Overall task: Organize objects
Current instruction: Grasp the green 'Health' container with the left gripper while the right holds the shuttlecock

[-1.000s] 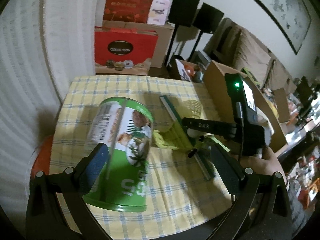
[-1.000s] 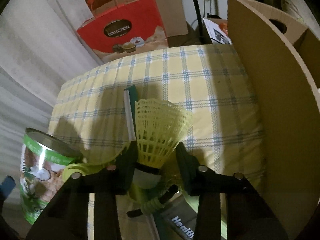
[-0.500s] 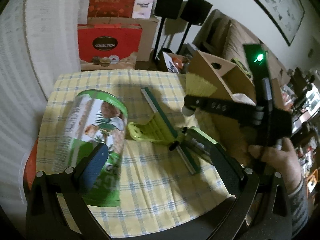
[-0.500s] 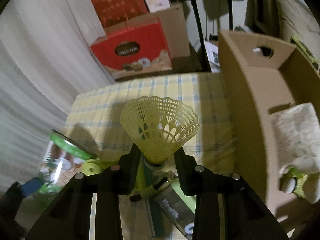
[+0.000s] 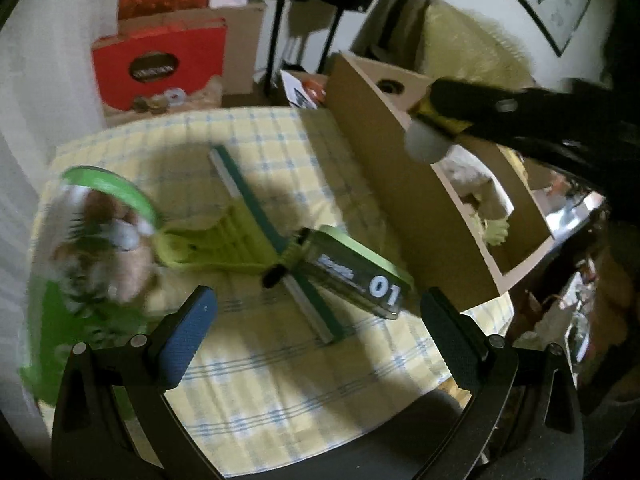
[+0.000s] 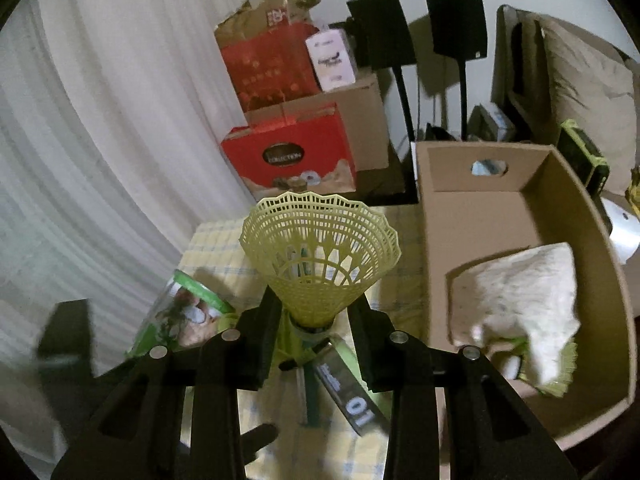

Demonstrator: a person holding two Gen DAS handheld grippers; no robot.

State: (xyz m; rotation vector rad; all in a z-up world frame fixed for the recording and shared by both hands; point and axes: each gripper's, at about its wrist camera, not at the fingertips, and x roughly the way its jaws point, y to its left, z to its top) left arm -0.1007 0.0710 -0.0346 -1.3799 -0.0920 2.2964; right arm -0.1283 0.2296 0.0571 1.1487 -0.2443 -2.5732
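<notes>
Since the earlier frames, the right tool (image 6: 314,330) has risen off the surface and swung toward the cardboard box (image 6: 608,240), carrying the yellow shuttlecock (image 6: 320,248).

Left wrist view: the left tool (image 5: 316,324) hangs over the checked surface (image 5: 280,392) with its fingers spread and nothing between them. At 9 o'clock a green can (image 5: 84,248) stands on the surface, blurred. At centre a green bar (image 5: 260,220) lies across a lime plastic piece (image 5: 224,248), and a green case marked "01" (image 5: 360,276) lies just beside them toward 3 o'clock. The cardboard box (image 5: 408,208) stands at 2 o'clock, a white cloth (image 5: 480,176) inside it. The right tool (image 5: 460,116) enters at 1 o'clock above the box's near wall; only this view shows the shuttlecock's white cork (image 5: 426,144) sticking out below the tool.

Right wrist view: the right tool's fingers pinch the shuttlecock just above its cork, the skirt opening toward 12 o'clock. Only here is the box interior plain: the white cloth (image 6: 520,300) with a lime-fringed item beneath it at 4 o'clock. The can (image 6: 180,320) lies at 9 o'clock, the "01" case (image 6: 352,396) at 6 o'clock. Red gift boxes (image 6: 288,156) and black speakers (image 6: 456,26) stand beyond the surface.
</notes>
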